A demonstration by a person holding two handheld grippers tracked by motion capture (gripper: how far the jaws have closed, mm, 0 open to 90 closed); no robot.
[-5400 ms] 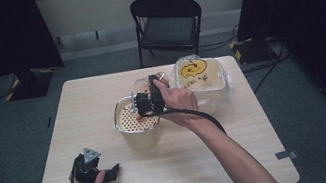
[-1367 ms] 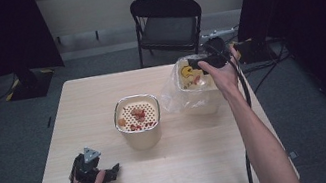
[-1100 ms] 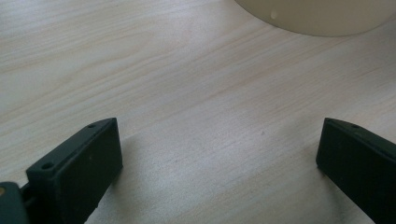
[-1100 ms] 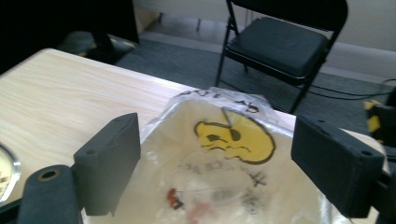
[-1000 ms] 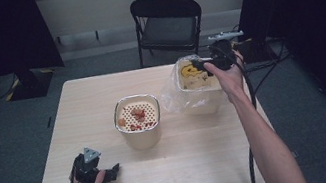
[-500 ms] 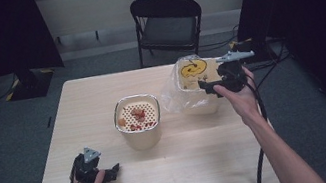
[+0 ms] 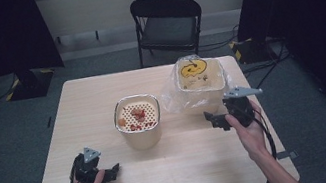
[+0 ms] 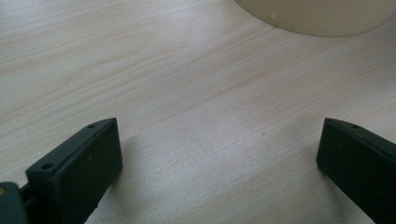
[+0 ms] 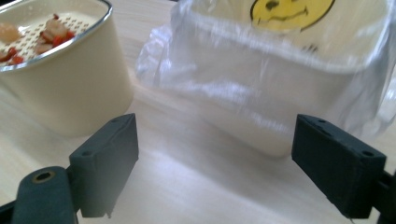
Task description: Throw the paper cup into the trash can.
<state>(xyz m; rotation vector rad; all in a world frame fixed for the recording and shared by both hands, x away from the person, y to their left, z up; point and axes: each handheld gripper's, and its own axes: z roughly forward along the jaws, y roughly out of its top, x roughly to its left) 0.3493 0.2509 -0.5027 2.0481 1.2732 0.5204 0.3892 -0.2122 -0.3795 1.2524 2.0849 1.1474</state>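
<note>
The right gripper hovers low over the table at its right side, jaws wide apart and holding nothing, aimed at the bag-lined tub that stands just beyond it toward the far right. The clear plastic bag spills loosely over the tub's rim and bulges out on the left, almost reaching the cream strainer pot at the middle of the table, where red and pale food scraps lie on the perforated insert.

The main risk is the bag — thin and slack, it could snag on a jaw if the gripper pushes forward, dragging the light tub or pulling the liner off its rim. A pinch that catches only film would likely slip or tear it. A sweep to the left could also knock the pot and spill the scraps.

The left gripper rests on the table at the near left, jaws also spread and empty — well apart from both containers, so it poses little risk for now.
</note>
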